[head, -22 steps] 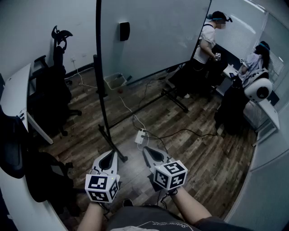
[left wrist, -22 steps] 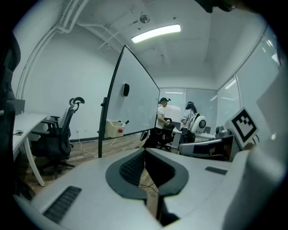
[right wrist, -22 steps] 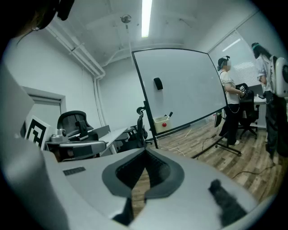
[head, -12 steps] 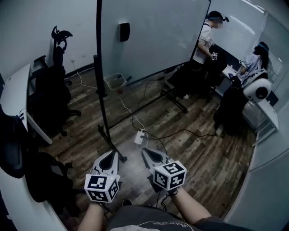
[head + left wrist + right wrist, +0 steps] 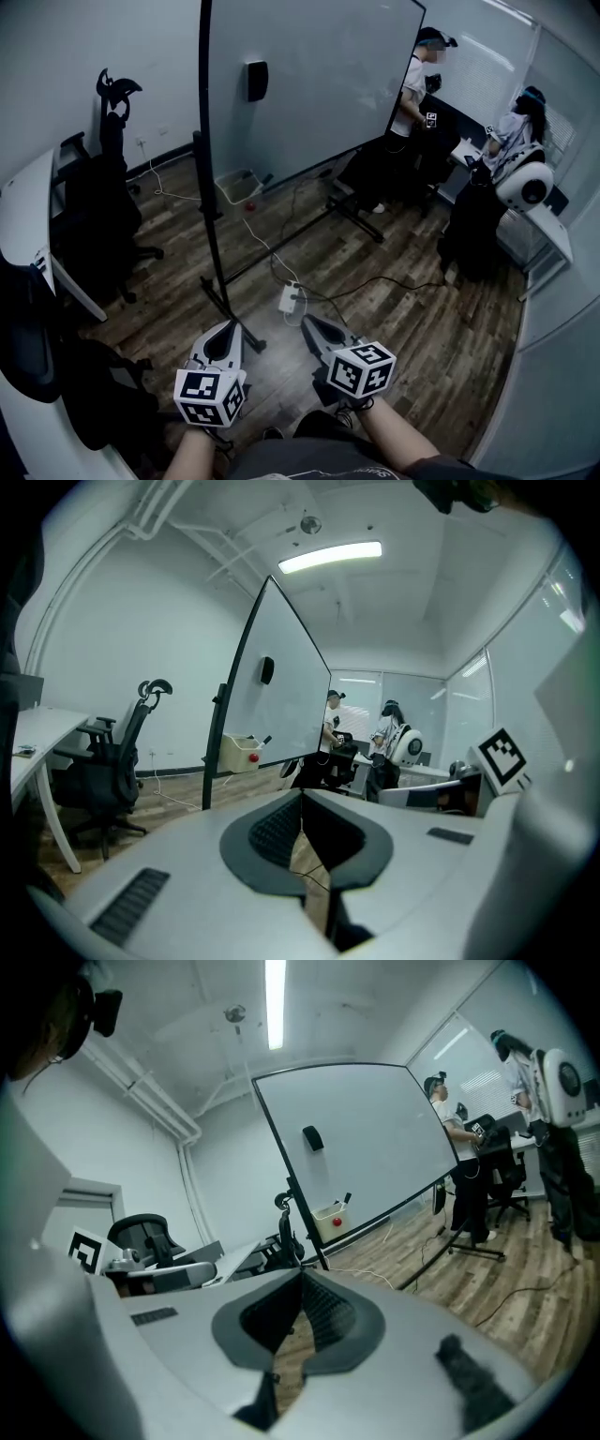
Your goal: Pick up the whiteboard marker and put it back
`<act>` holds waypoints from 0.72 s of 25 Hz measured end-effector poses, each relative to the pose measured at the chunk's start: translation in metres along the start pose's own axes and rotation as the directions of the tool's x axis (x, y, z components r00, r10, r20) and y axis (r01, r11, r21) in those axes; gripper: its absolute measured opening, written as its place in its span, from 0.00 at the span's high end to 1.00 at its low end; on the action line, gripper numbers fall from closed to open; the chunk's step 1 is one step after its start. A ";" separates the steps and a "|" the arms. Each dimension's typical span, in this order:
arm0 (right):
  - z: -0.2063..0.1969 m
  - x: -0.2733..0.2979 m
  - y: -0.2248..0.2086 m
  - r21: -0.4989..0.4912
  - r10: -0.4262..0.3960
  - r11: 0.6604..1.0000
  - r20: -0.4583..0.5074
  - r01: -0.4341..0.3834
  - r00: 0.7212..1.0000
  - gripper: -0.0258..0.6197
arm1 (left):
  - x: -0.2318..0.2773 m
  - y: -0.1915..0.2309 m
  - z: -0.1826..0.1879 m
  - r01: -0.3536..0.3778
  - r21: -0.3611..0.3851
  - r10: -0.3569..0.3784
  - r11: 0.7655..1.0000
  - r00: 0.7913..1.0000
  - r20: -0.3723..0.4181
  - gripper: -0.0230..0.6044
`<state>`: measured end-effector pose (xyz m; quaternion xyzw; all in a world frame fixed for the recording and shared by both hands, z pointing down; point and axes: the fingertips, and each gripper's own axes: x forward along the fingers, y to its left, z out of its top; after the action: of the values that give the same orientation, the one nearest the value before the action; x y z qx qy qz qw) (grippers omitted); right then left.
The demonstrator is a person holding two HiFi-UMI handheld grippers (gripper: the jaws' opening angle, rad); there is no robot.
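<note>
Dark marker (image 5: 347,1198), perhaps, in tray (image 5: 328,1213)

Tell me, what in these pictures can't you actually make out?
- Dark stick poking from the tray on the whiteboard: left gripper view, too small to tell whether it is the whiteboard marker.
- Red object in that tray: head view, too small to identify.
- Desk: head view, cut off by the left edge.
</note>
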<state>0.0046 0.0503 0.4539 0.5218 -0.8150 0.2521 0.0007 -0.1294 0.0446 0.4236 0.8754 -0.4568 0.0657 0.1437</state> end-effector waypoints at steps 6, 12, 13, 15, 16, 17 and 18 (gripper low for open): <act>0.026 0.013 -0.008 -0.016 0.013 1.000 0.027 -0.012 1.000 0.92 | 0.019 0.011 0.015 -0.005 0.012 0.005 1.000 1.000 0.004 0.94; 0.046 0.057 -0.052 -0.005 -0.023 1.000 0.033 0.023 0.999 0.92 | 0.058 0.025 0.024 -0.041 0.039 0.041 0.998 0.999 0.009 0.94; 0.050 0.067 -0.058 0.008 -0.011 1.000 0.032 0.011 0.999 0.92 | 0.066 0.029 0.027 -0.049 0.043 0.049 0.998 0.999 0.013 0.94; 0.063 0.086 -0.072 0.019 0.007 1.000 0.033 -0.008 0.999 0.92 | 0.086 0.036 0.034 -0.066 0.045 0.065 0.997 0.998 0.019 0.94; 0.071 0.095 -0.079 0.016 0.014 1.000 0.033 -0.015 0.999 0.92 | 0.097 0.039 0.039 -0.074 0.043 0.073 0.996 0.997 0.021 0.94; 0.079 0.104 -0.085 0.009 0.022 1.000 0.032 -0.022 0.999 0.92 | 0.107 0.041 0.043 -0.080 0.040 0.079 0.996 0.997 0.024 0.94; 0.086 0.114 -0.091 0.001 0.031 1.000 0.030 -0.031 0.999 0.92 | 0.118 0.043 0.048 -0.086 0.040 0.085 0.995 0.996 0.026 0.94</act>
<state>0.0530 -0.1116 0.4463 0.5128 -0.8227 0.2447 -0.0159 -0.0982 -0.0856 0.4154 0.8585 -0.4942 0.0704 0.1172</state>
